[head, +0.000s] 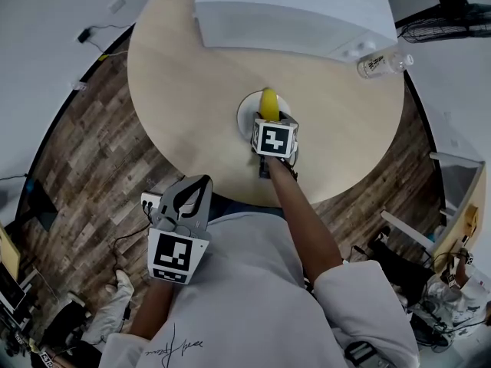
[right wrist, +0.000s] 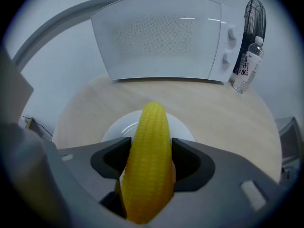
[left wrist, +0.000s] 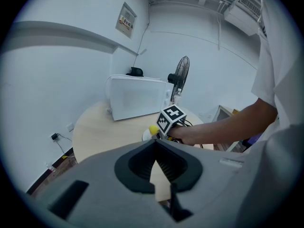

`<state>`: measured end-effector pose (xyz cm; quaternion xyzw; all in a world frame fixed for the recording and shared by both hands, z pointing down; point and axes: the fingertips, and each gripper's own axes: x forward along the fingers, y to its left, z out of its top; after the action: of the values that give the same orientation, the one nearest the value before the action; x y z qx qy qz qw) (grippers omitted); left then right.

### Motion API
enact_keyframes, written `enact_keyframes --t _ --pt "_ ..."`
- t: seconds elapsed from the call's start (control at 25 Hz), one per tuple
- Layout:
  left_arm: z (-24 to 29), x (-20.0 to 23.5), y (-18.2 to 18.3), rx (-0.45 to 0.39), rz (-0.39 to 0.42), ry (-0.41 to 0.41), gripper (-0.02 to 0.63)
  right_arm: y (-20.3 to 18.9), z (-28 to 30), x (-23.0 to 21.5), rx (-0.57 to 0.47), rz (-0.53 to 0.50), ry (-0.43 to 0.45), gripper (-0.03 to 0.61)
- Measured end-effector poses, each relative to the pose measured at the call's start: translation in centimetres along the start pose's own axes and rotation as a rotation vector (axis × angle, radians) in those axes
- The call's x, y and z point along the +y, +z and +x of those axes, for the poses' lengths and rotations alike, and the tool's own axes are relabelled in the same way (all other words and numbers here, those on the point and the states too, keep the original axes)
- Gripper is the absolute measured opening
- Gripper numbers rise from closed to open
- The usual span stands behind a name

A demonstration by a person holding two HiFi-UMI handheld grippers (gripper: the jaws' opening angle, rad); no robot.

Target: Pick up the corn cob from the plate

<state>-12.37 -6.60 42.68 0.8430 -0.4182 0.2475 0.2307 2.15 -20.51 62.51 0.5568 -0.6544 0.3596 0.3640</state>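
Note:
A yellow corn cob (right wrist: 149,160) lies on a small white plate (right wrist: 116,127) on the round wooden table (head: 184,98). My right gripper (right wrist: 151,148) is open and points steeply down over the plate, one jaw on each side of the cob and close against it. In the head view the cob's far end (head: 268,100) shows past the marker cube (head: 275,138), with the plate (head: 246,113) beneath. My left gripper (head: 201,182) hangs off the table's near edge, shut and empty; its view shows the cob (left wrist: 153,129) beside the right hand.
A white microwave (head: 291,10) stands at the table's far side, with a clear water bottle (head: 383,64) to its right. A black fan (head: 453,14) stands beyond the table. A power strip (head: 149,200) and cables lie on the wood floor at the left.

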Motion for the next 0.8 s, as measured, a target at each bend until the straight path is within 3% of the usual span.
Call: enact_keyframes --t 0.32,0.8 --pt "-0.33 0.24 -0.07 -0.011 -0.016 0.008 -0.009 -0.02 -0.07 0.02 0.035 -0.010 0.007 0.275" --pt "-0.86 -0.13 0.06 -0.035 -0.020 0.004 -0.009 -0.63 -0.78 0.36 0.045 -0.012 0.088 0.273"
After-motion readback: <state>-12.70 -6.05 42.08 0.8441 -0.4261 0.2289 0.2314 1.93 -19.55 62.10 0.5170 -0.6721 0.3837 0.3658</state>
